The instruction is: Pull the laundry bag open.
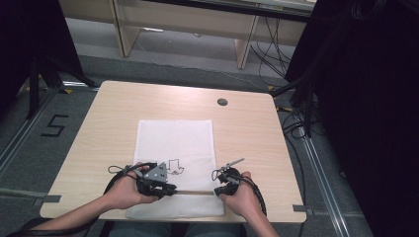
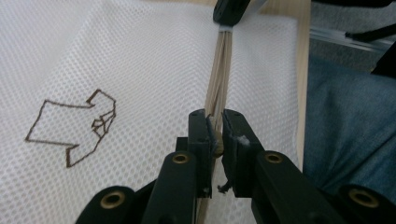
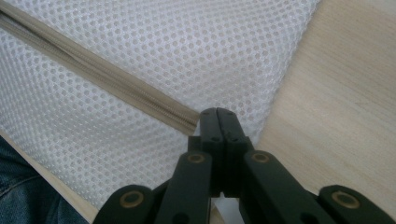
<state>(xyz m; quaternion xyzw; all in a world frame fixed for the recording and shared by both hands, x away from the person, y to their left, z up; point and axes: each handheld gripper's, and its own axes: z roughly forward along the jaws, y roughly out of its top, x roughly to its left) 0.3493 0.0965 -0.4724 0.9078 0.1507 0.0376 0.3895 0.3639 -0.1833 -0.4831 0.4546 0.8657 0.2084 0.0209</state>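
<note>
Nearest the camera in the high view, two hands came in from the bottom edge, each carrying one gripper, two grippers in all. The left gripper (image 1: 170, 189) lay at the left end of the single beige zipper (image 1: 193, 192) and the right gripper (image 1: 218, 190) at its right end, both resting low on the near part of the one white mesh bag (image 1: 176, 143). In the left gripper view the jaws were pressed in on the zipper (image 2: 219, 70), pinching it between the pads, with the tape running away to the other gripper's black tip (image 2: 229, 11) at the far end. In the right gripper view the jaws were pressed fully together at the zipper's end (image 3: 189, 120), at the edge of the mesh (image 3: 163, 51); whether they nipped any of it could not be told. Just beyond the left gripper, one brown outline drawing (image 2: 74, 125) was stitched on the bag, an angular figure with no readable letters. The bag lay flat on the one wooden table (image 1: 108, 113). Farther off, a single dark round grommet (image 1: 222, 101) sat in the tabletop, and on the floor to the left a black "5" (image 1: 53, 125) was marked.
</note>
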